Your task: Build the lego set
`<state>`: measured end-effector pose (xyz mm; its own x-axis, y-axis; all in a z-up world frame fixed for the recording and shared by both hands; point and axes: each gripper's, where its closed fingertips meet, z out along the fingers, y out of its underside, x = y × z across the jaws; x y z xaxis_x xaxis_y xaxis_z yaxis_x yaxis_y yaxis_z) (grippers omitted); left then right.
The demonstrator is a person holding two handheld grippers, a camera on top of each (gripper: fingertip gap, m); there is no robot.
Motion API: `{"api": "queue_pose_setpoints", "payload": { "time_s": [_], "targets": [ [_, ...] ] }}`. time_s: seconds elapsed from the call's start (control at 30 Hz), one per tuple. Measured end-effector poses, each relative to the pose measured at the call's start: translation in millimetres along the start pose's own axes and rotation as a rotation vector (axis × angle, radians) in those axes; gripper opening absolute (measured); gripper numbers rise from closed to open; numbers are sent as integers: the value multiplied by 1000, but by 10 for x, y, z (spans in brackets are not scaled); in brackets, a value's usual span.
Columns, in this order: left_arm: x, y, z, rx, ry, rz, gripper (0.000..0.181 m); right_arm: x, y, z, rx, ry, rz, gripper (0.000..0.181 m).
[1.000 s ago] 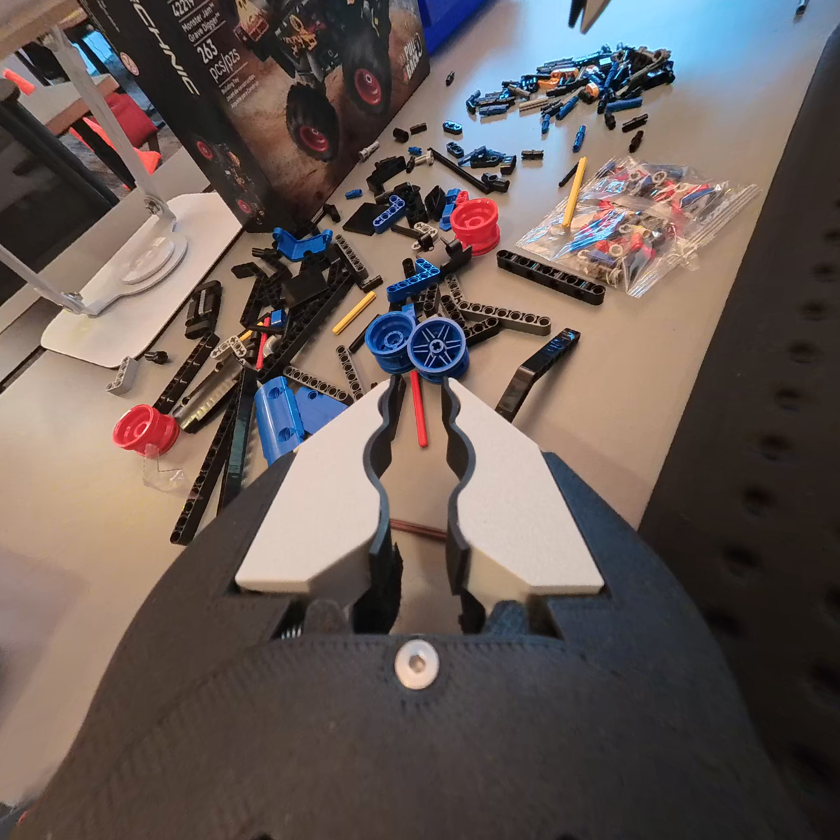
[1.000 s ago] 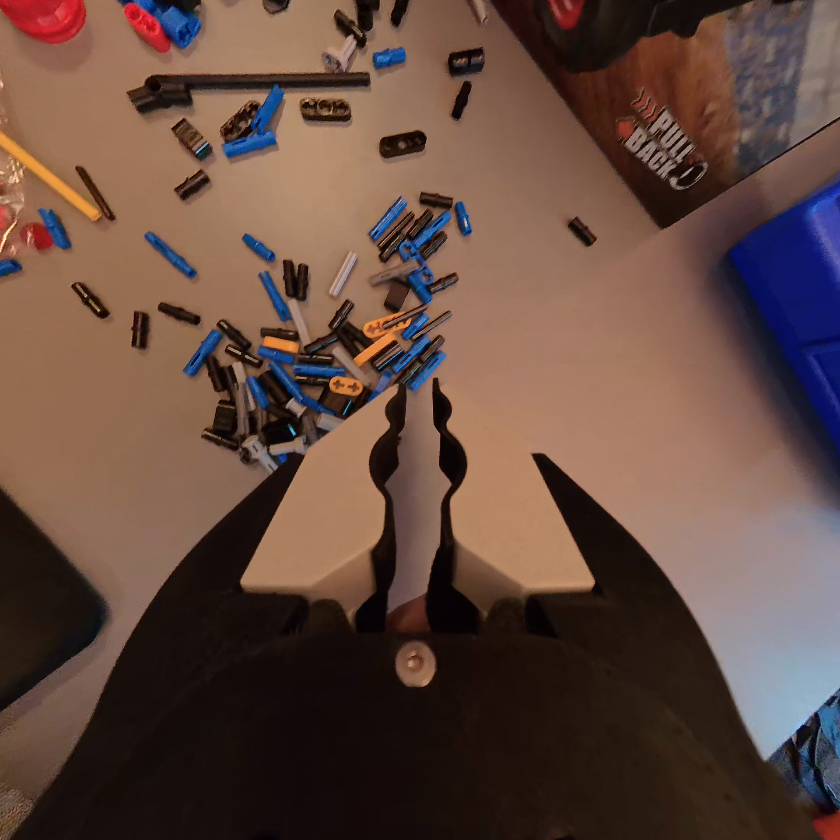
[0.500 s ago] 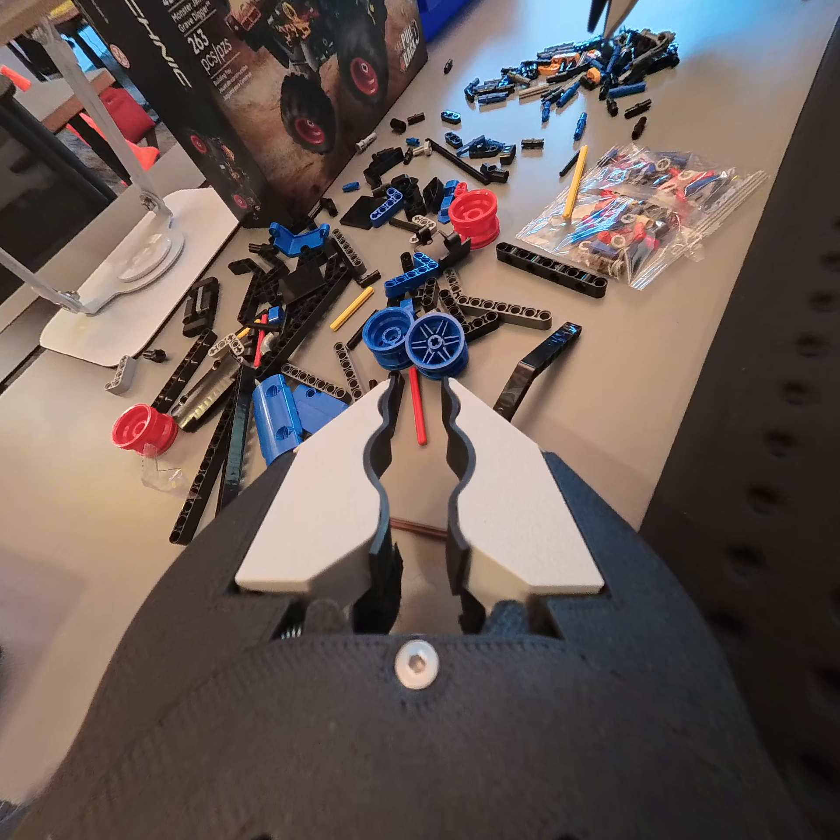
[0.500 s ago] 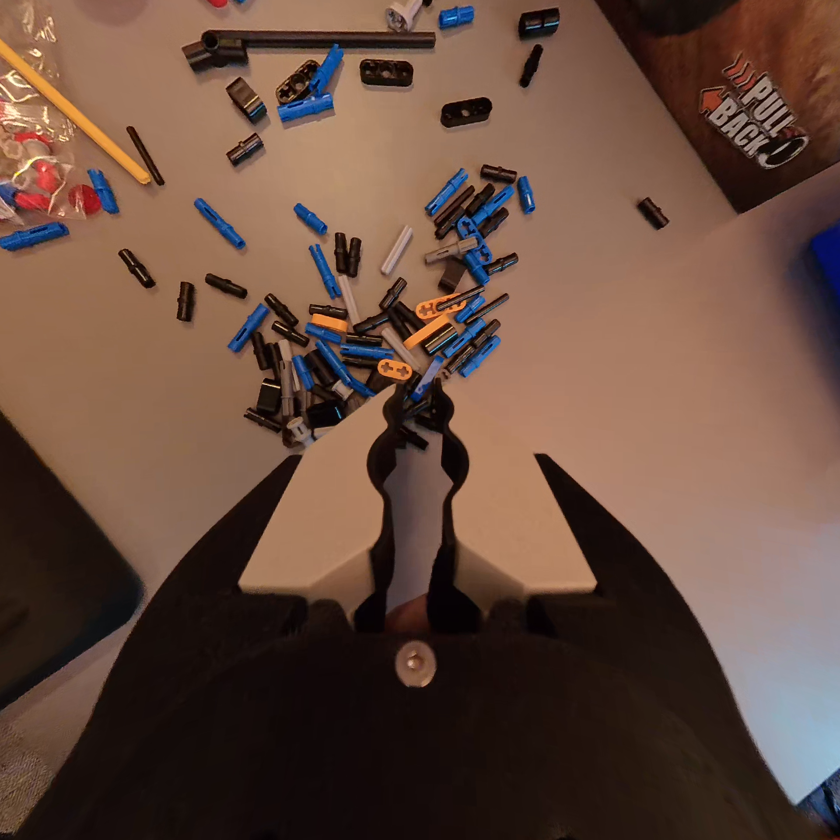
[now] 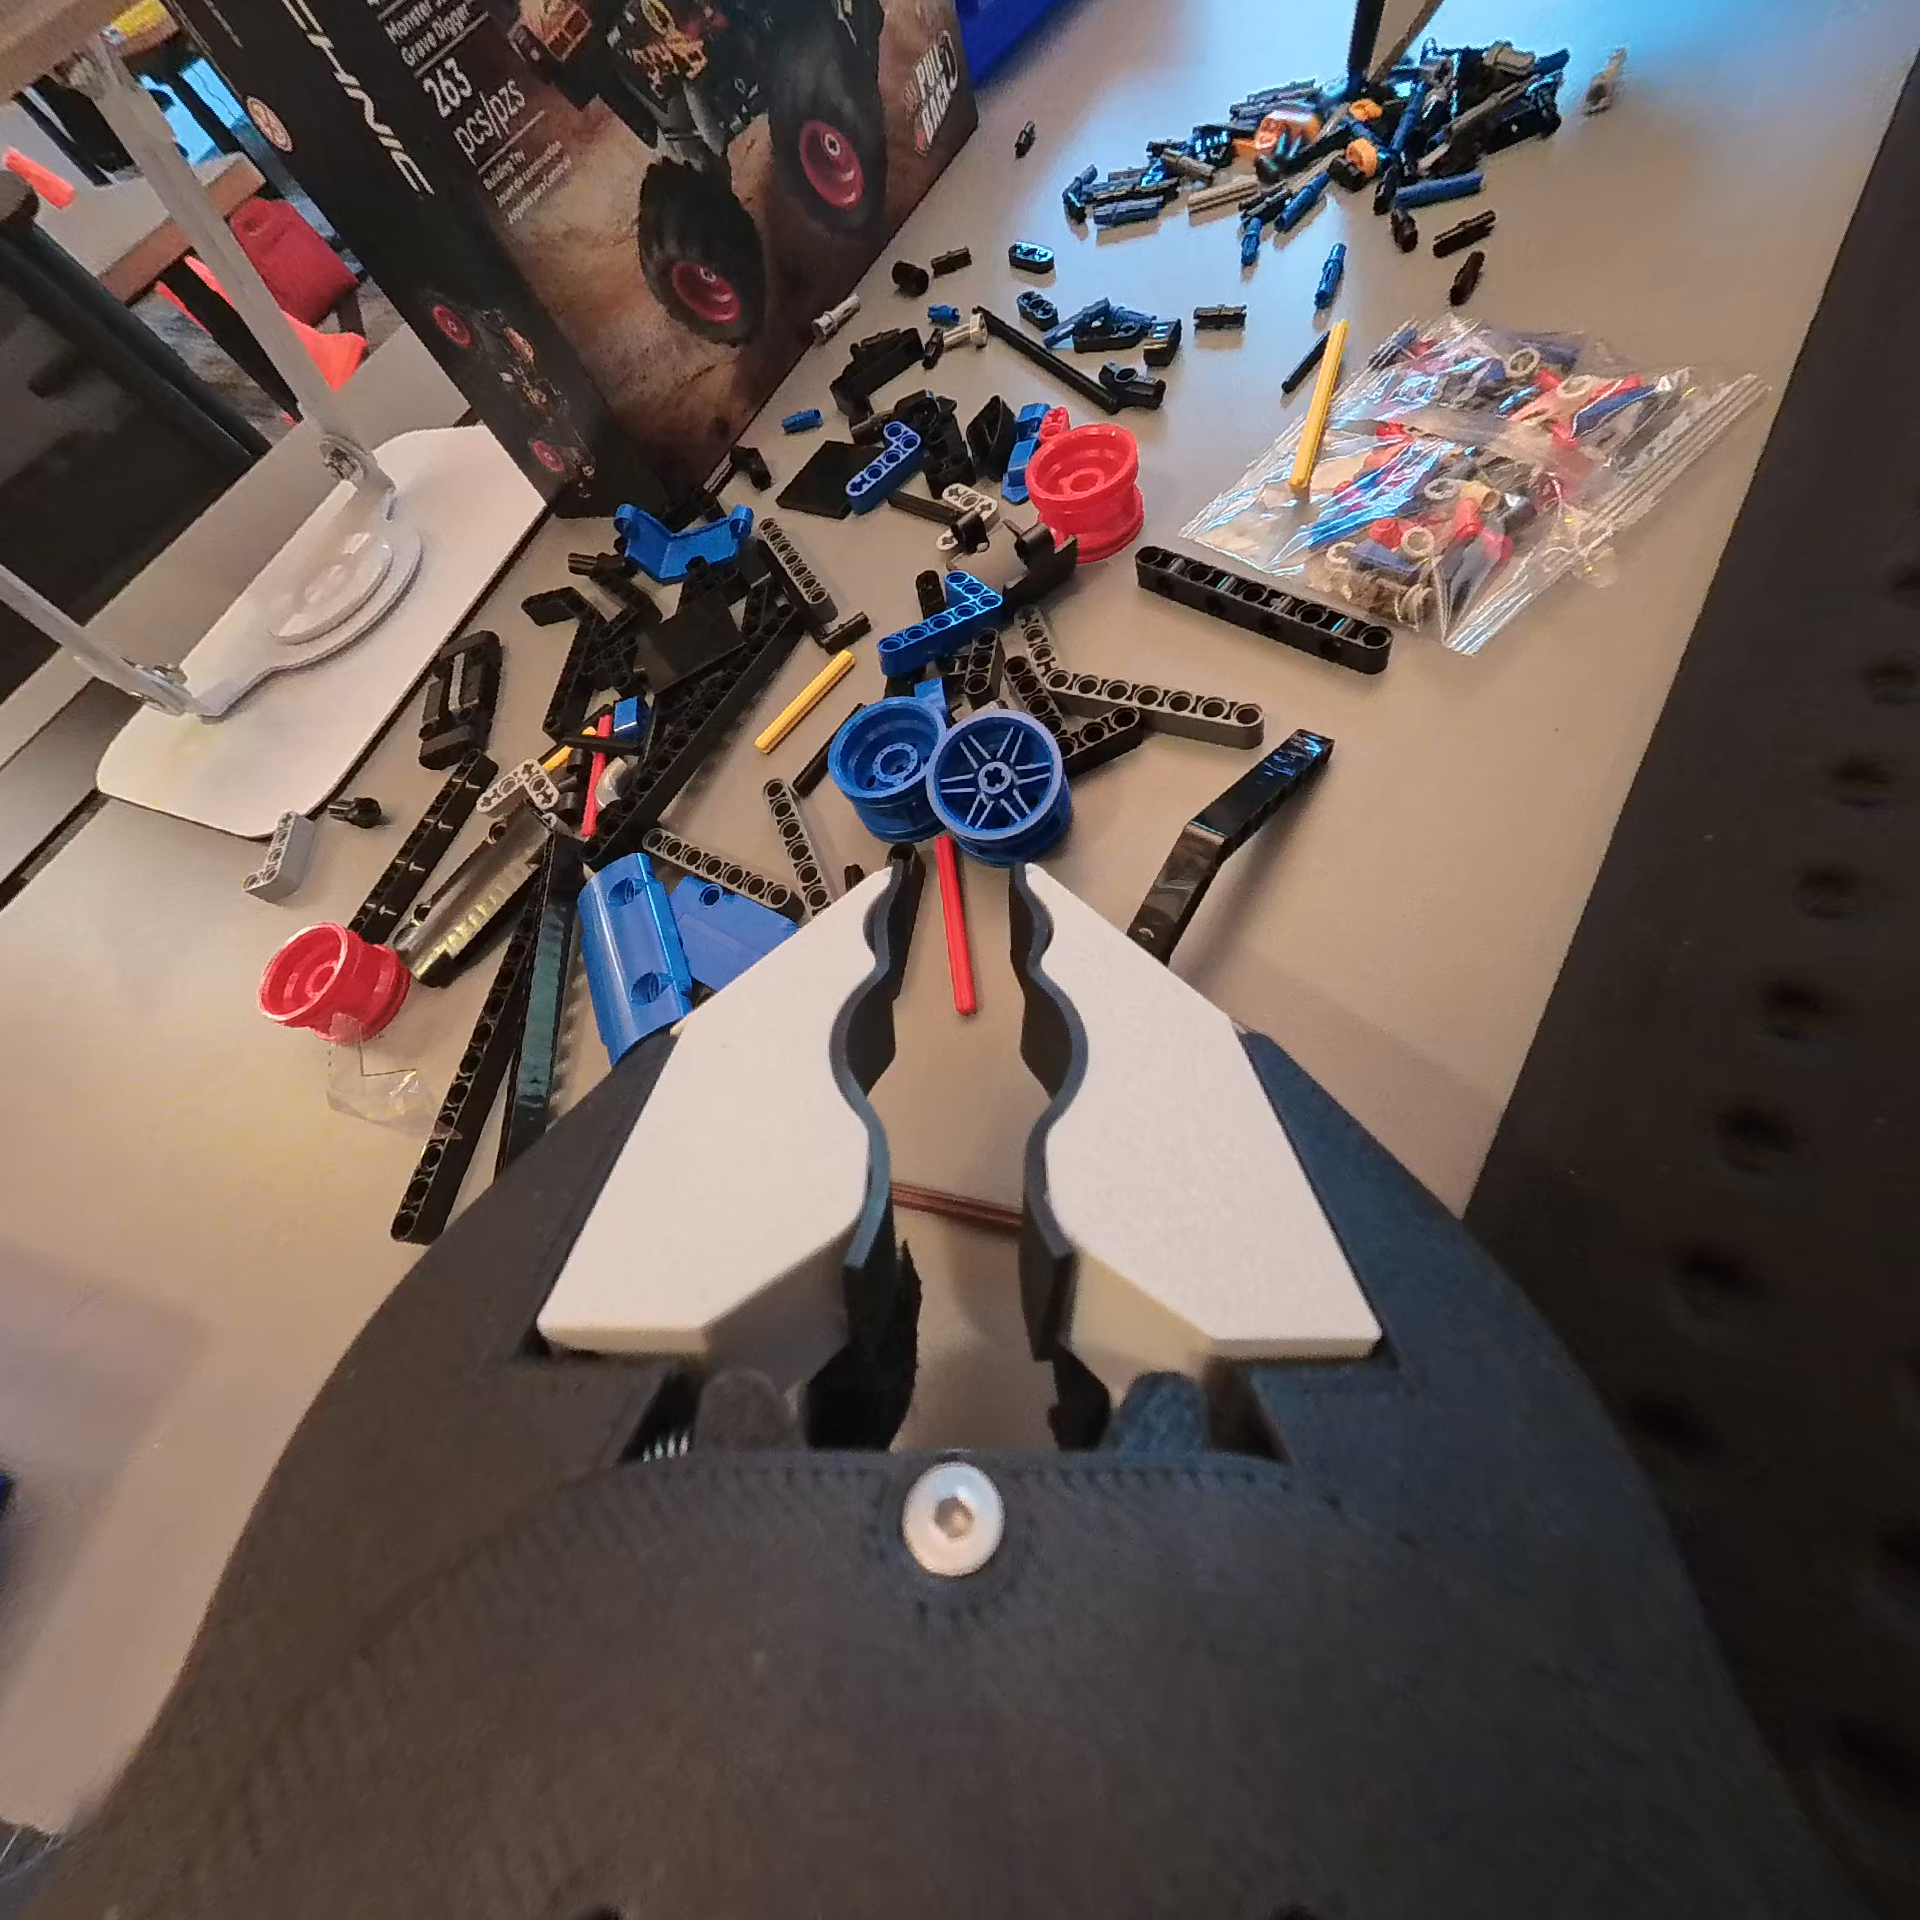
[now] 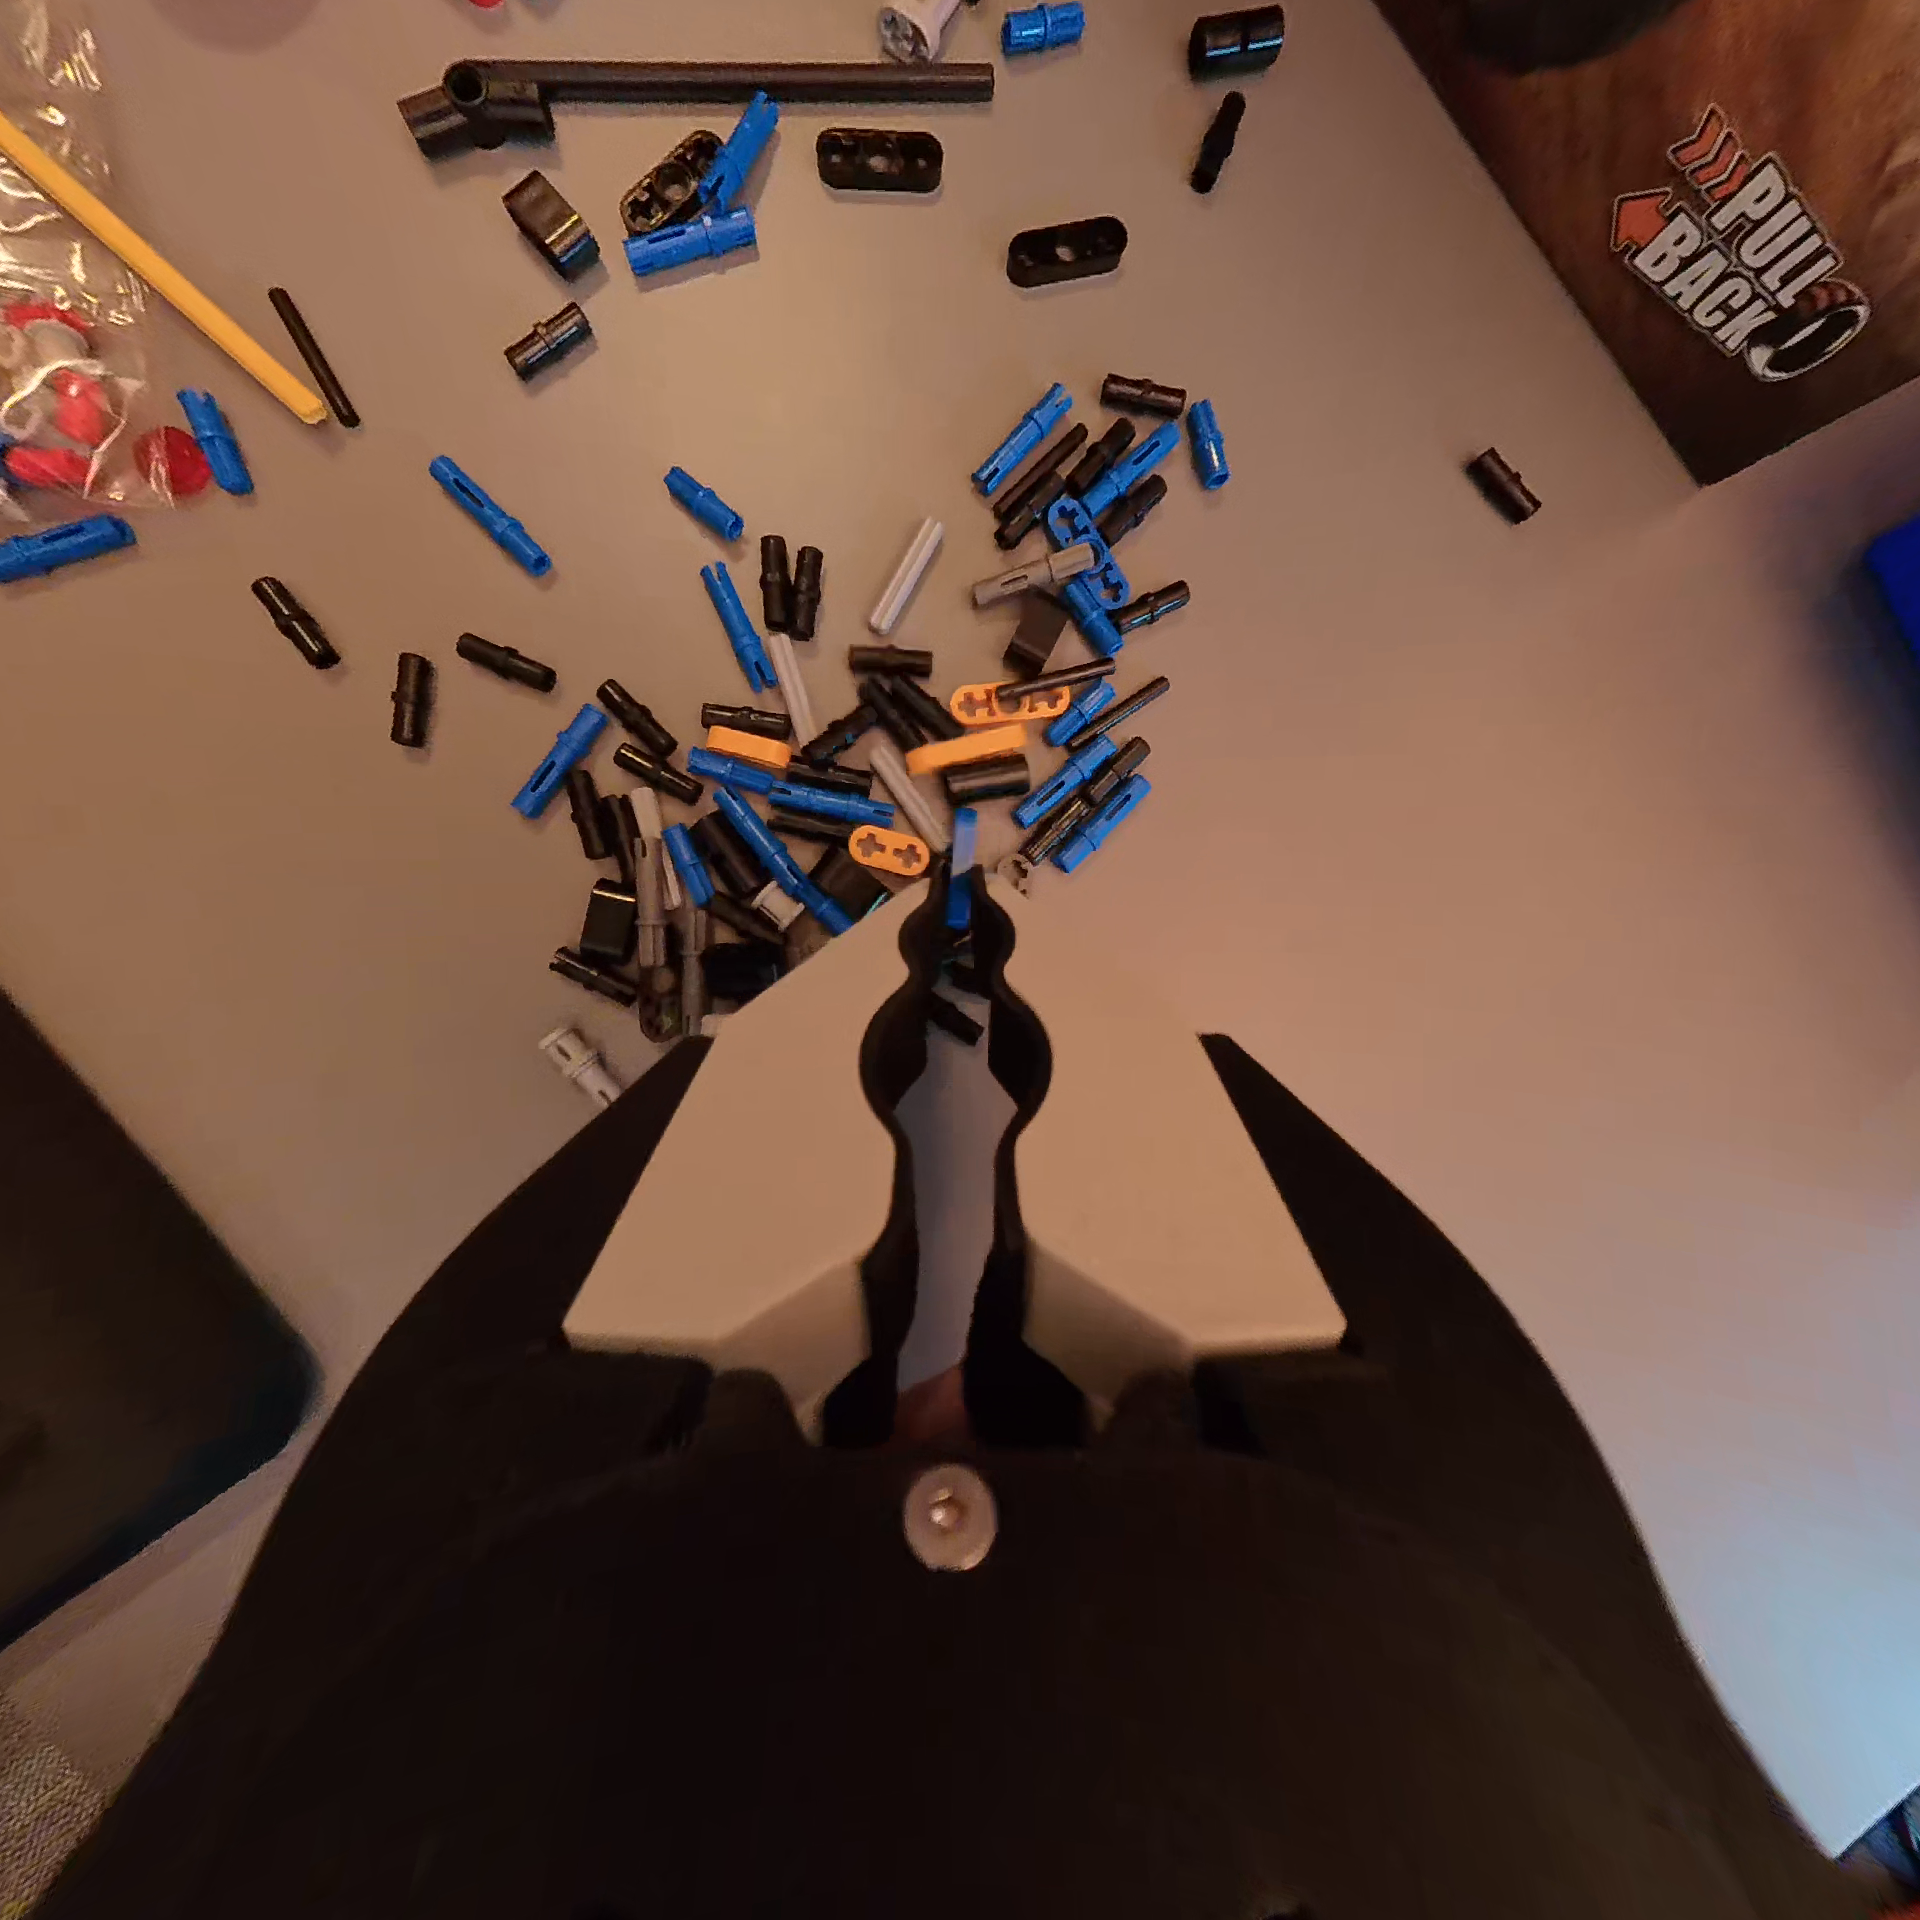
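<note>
The grey table (image 5: 1455, 935) is carrying the whole set as loose parts; nothing is showing as assembled, so by my judgement the build is sitting at its very start, with sorting and picking under way and all the joining left.

The set's box (image 5: 644, 239) is standing upright toward the far left edge of the table. Beside it, at the left edge, a white stand base (image 5: 312, 623) is lying flat. Near the right edge a sealed clear bag of parts (image 5: 1475, 488) is waiting unopened.

Across the middle, black beams are lying in a heap (image 5: 665, 707), with two blue wheel hubs (image 5: 951, 784) touching each other and a red hub (image 5: 1086, 488) farther back. Another red hub (image 5: 327, 982) is sitting toward the left edge. A red axle (image 5: 954, 940) is lying just beneath the blue hubs.

The left claw (image 5: 961, 883) is hanging released, its jaws standing apart over the red axle and gripping nothing.

The right claw (image 6: 961, 899) is working at the pile of small pins (image 6: 831, 769) toward the far end of the table. Its jaws are standing nearly together, and a blue pin (image 6: 963, 868) is showing right between the tips; I cannot tell whether it is actually pinched or merely lying there. Orange connectors (image 6: 888, 847) are lying just beside the tips.
</note>
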<state>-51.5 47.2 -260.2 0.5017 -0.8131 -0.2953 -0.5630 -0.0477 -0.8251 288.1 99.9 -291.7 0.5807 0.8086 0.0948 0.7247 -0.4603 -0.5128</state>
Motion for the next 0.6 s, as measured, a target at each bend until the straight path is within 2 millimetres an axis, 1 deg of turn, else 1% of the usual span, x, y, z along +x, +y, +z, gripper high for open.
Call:
{"api": "queue_pose_setpoints", "payload": {
  "time_s": [0.3, 0.6],
  "targets": [
    [-6, -6, -1, 4, -3, 1, 16, -12, -28, -19, 9, 11, -12, 1],
    [-22, -17, -4, 10, -9, -2, 16, -5, -91, -111, 45, 39, -15, 1]
  ]
}}
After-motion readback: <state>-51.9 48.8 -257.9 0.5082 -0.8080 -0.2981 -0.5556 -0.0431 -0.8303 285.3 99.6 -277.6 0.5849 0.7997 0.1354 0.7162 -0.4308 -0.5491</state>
